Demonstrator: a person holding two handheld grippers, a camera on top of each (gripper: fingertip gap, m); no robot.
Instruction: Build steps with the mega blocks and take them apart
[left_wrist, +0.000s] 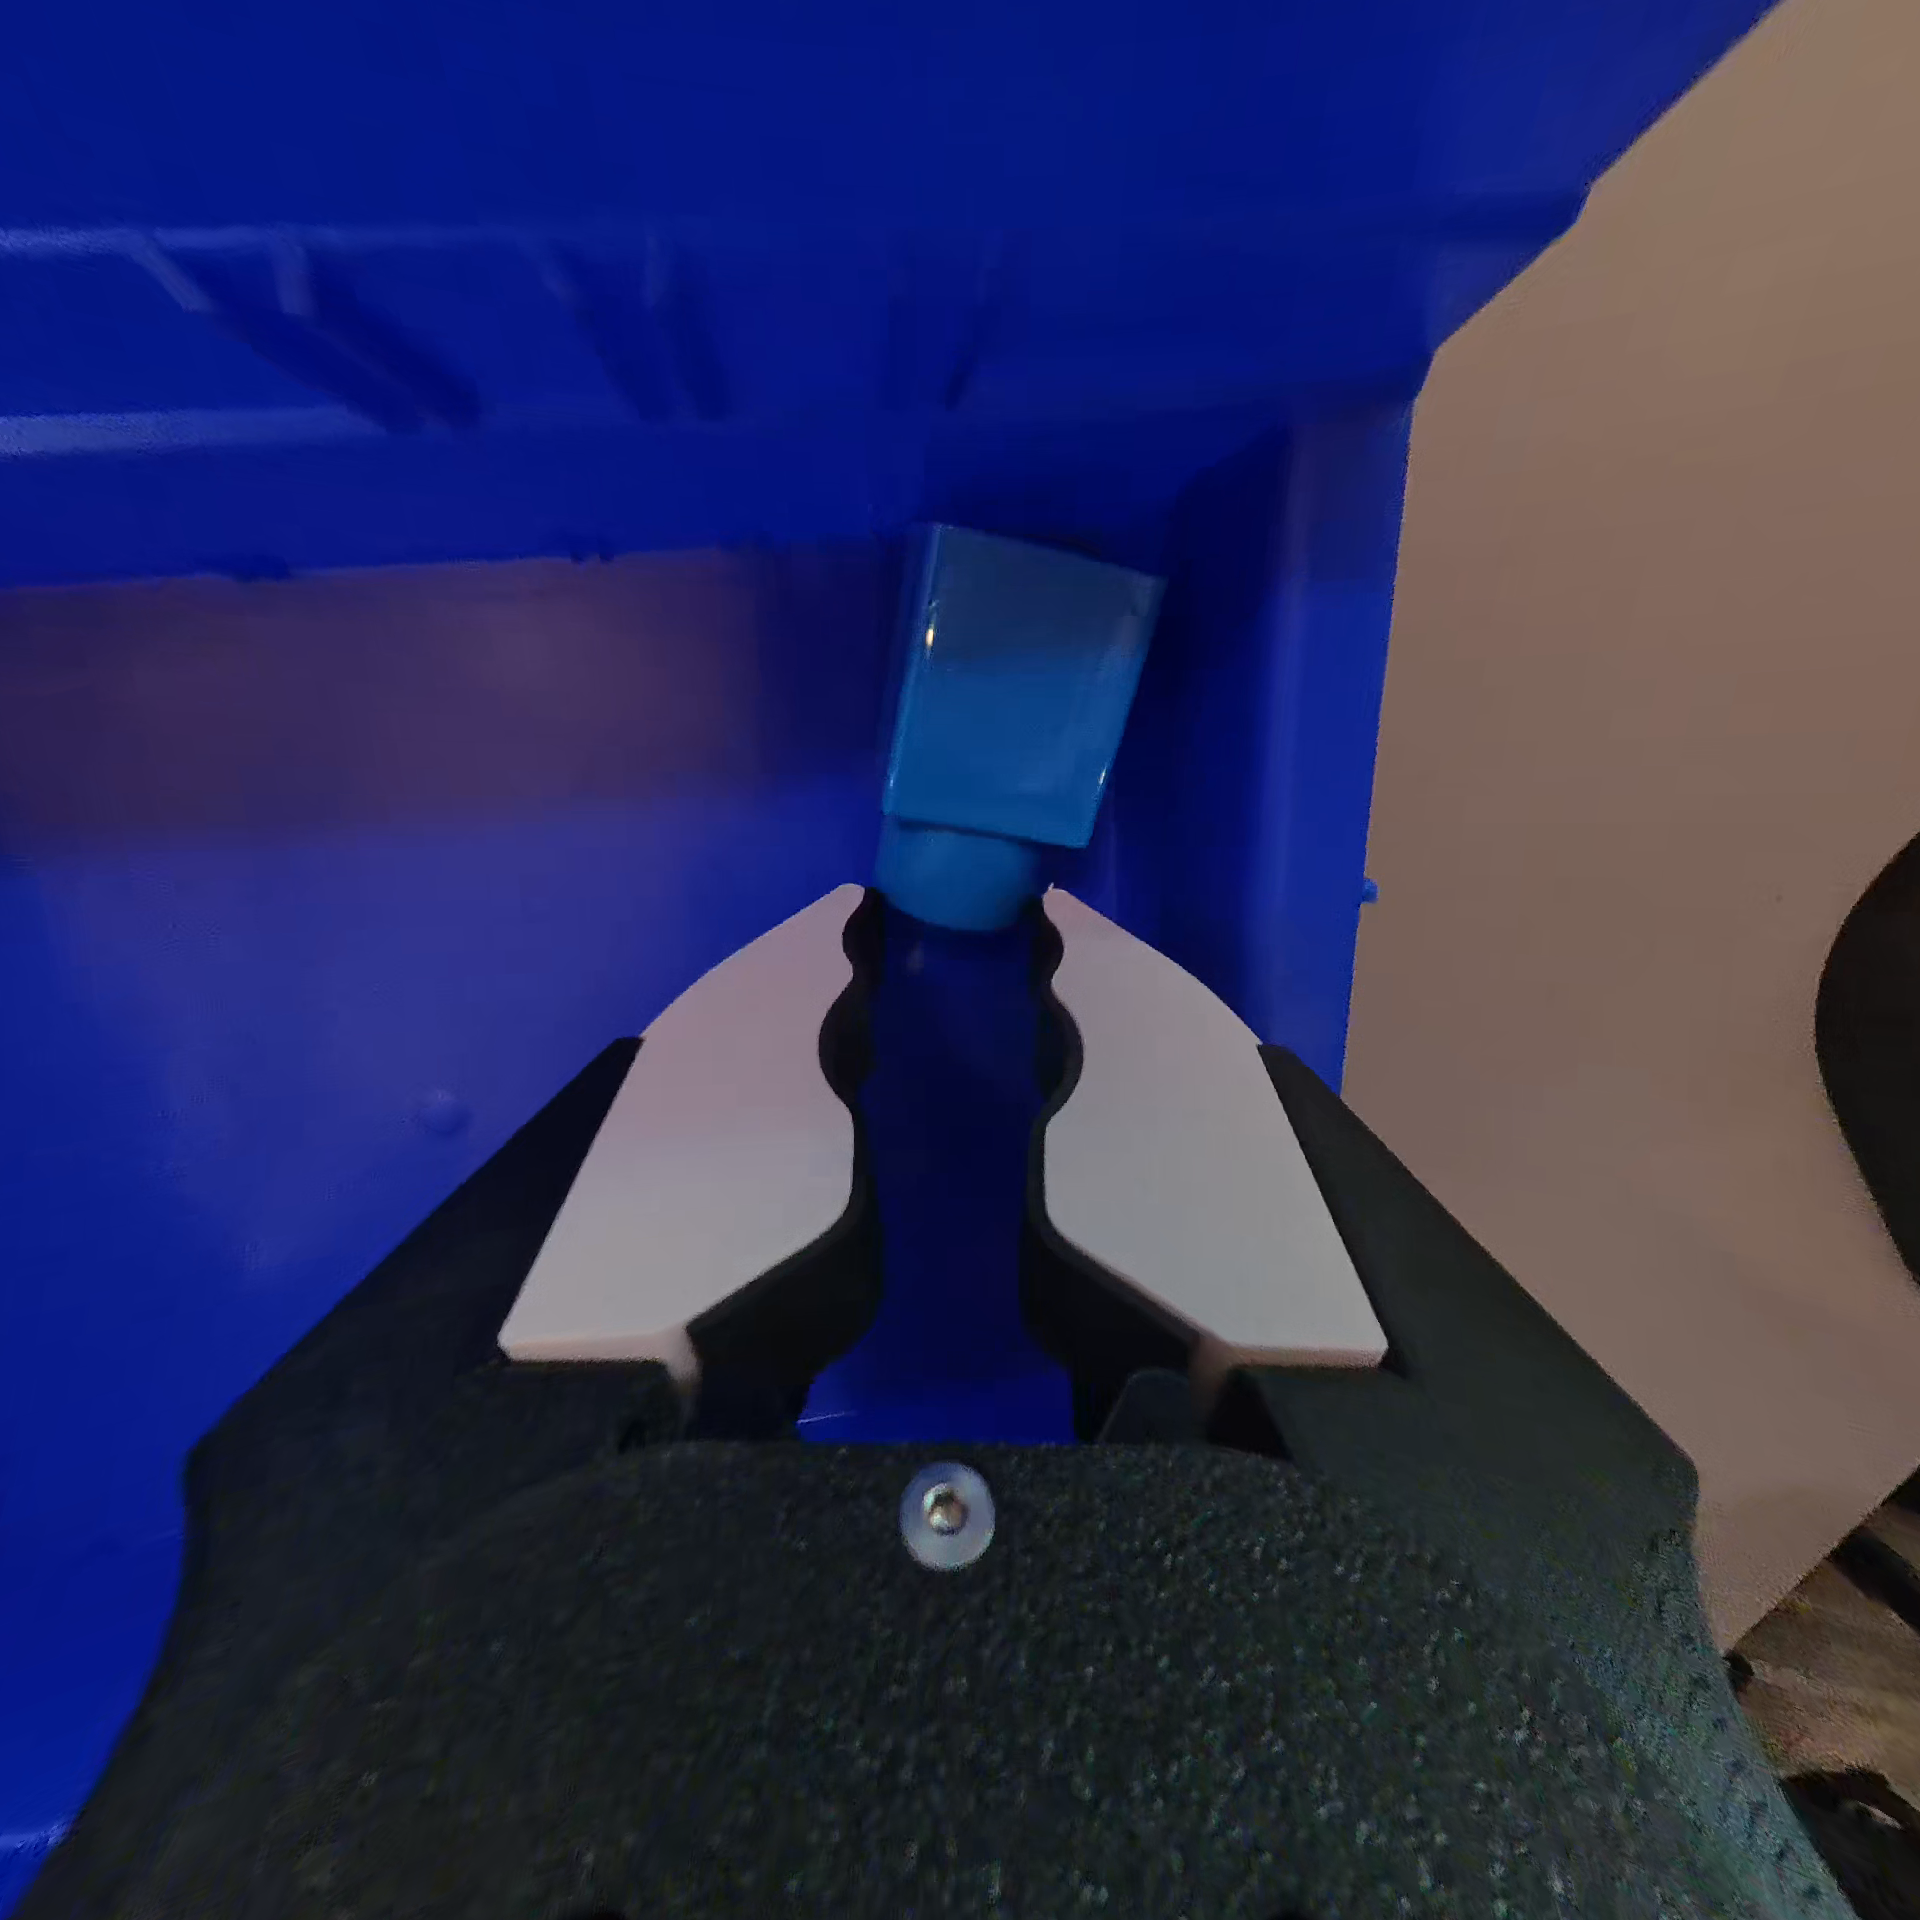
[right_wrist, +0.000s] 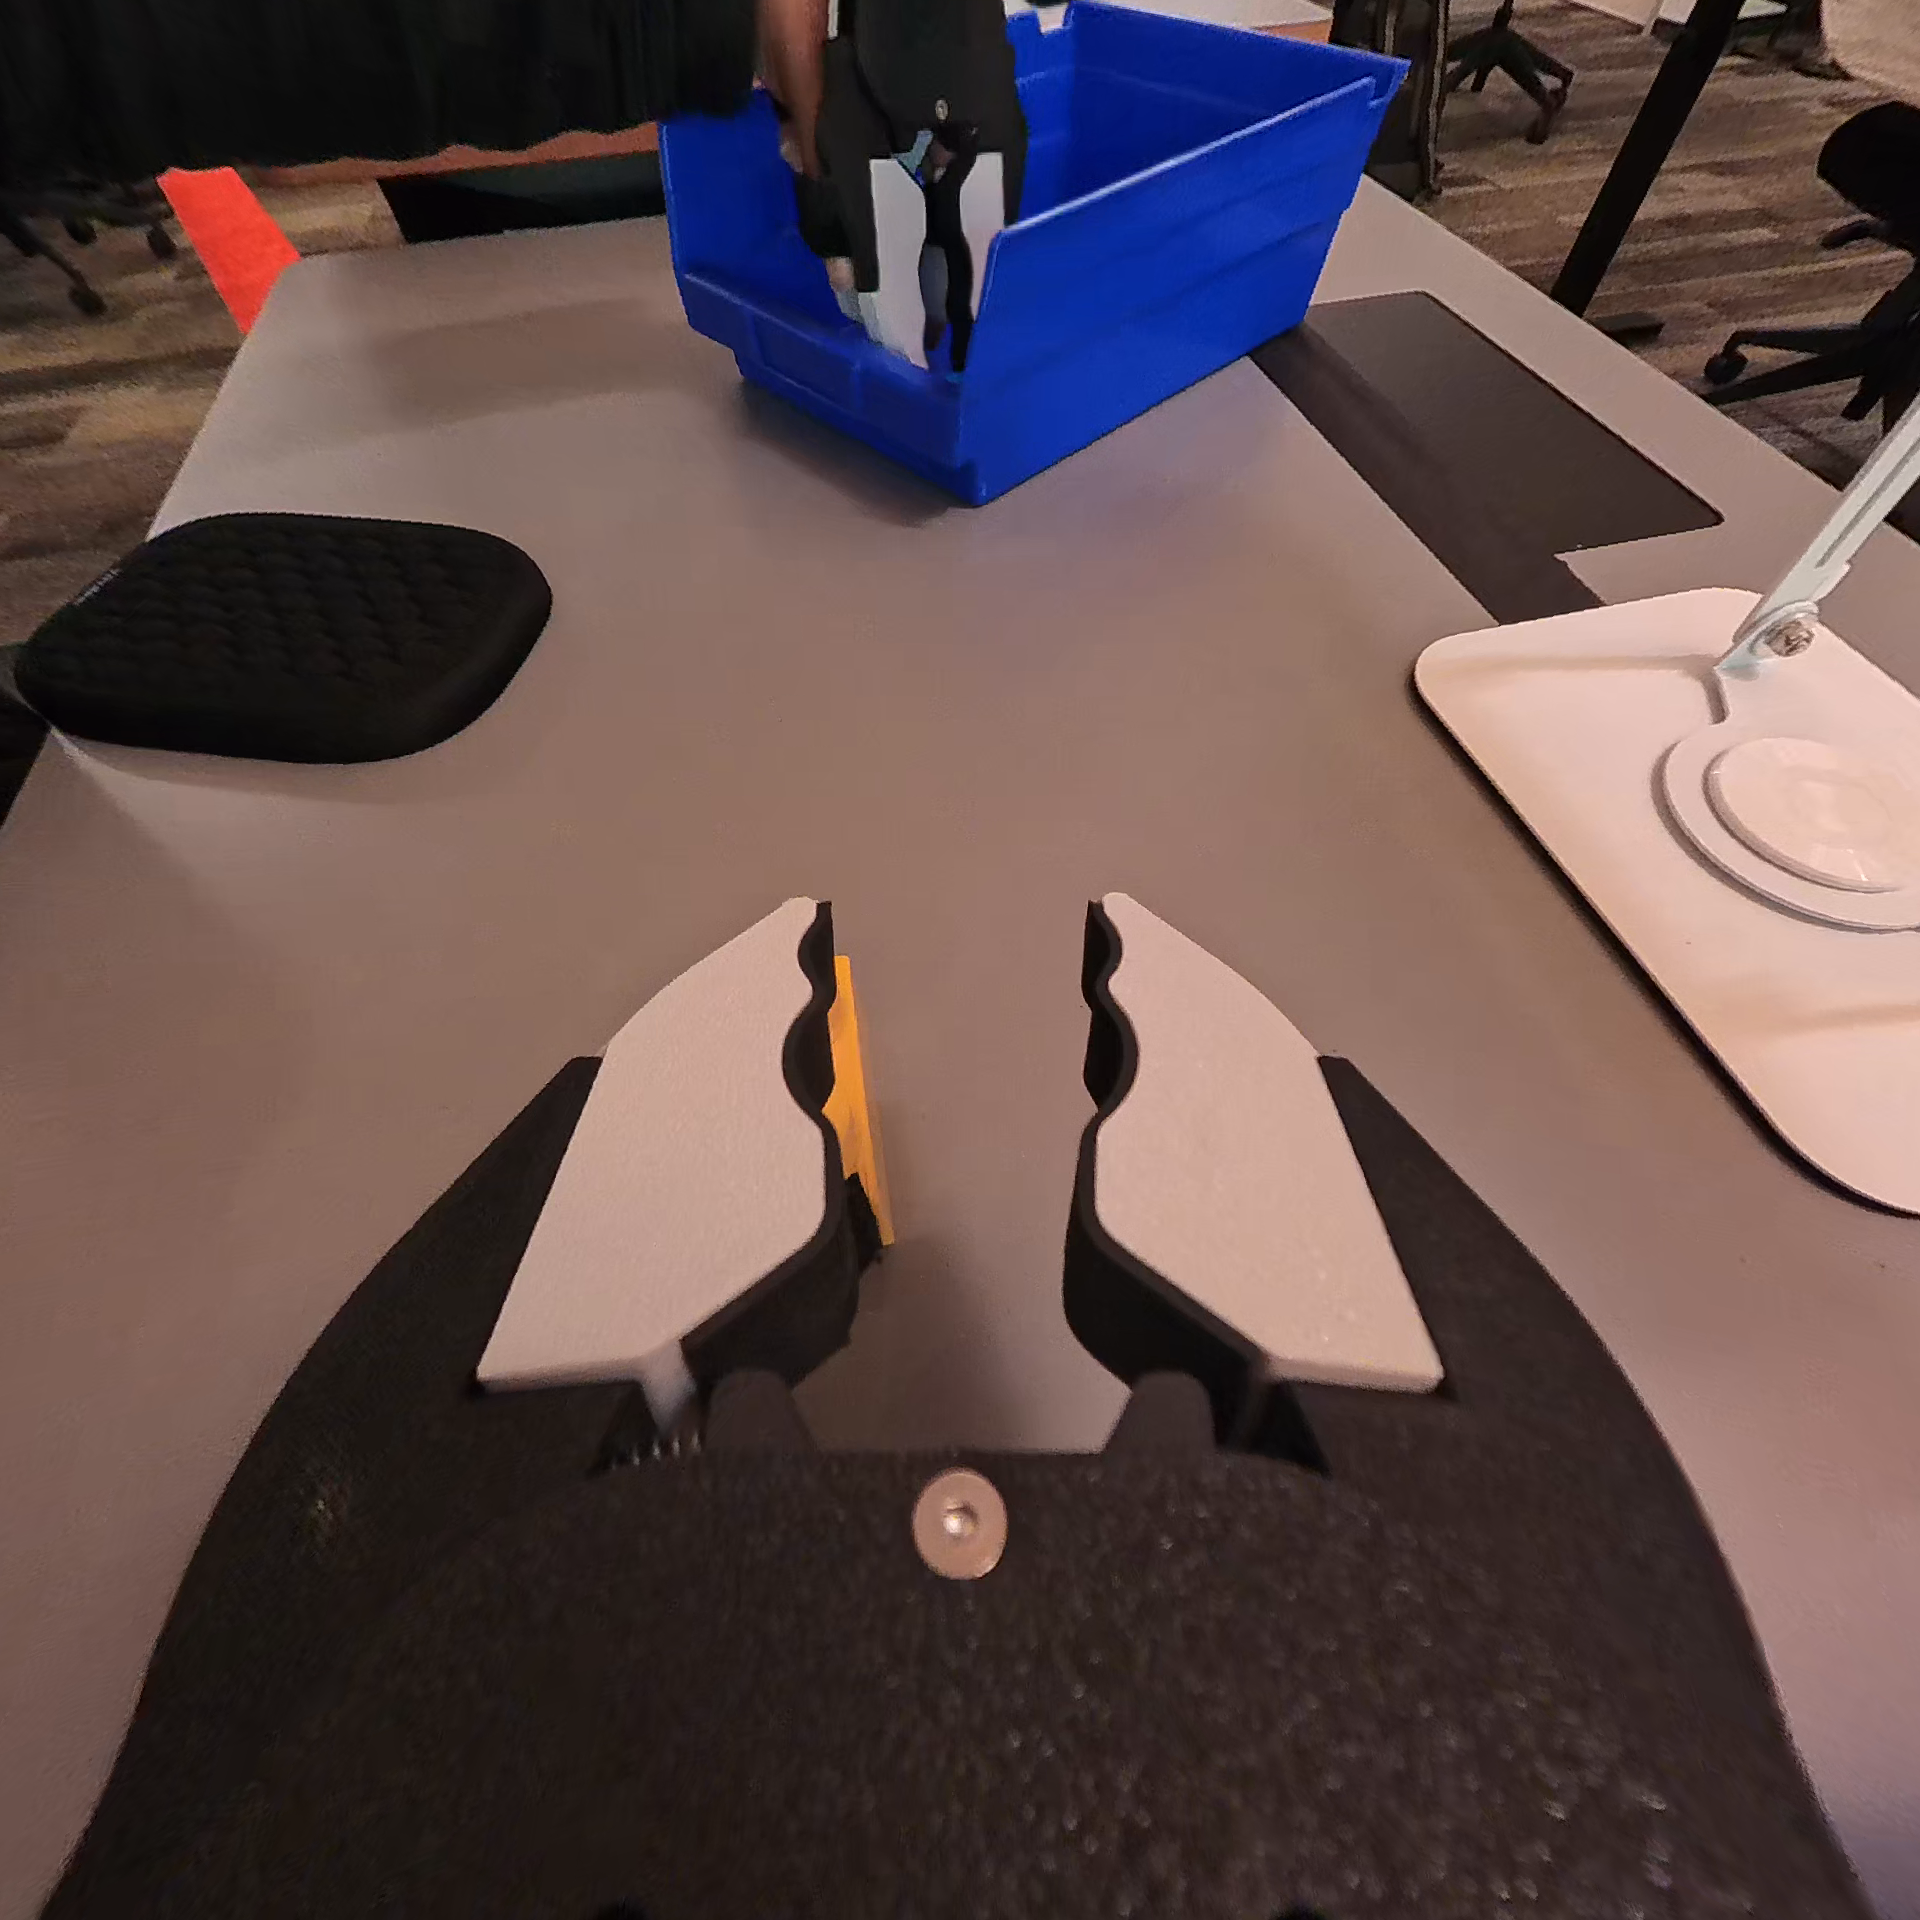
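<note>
My left gripper (left_wrist: 951, 896) reaches down into a blue bin (left_wrist: 416, 831). Its fingertips sit on either side of the round stud of a light blue mega block (left_wrist: 1013, 686), which lies in the bin's corner with the stud pointing at me. The jaws are narrow and touch the stud. My right gripper (right_wrist: 958, 914) is open, low over the grey table (right_wrist: 935, 727). A yellow block (right_wrist: 860, 1091) shows as a thin edge against the inner side of its left finger, mostly hidden. The right wrist view also shows the left gripper (right_wrist: 914, 301) inside the bin (right_wrist: 1143, 343).
A black cushioned pad (right_wrist: 281, 634) lies at the table's left. A white lamp base (right_wrist: 1662, 831) stands at the right. A black inset strip (right_wrist: 1455, 436) runs behind the bin. Office chairs stand beyond the table. The grippers' ends are close to 35 centimetres from one another.
</note>
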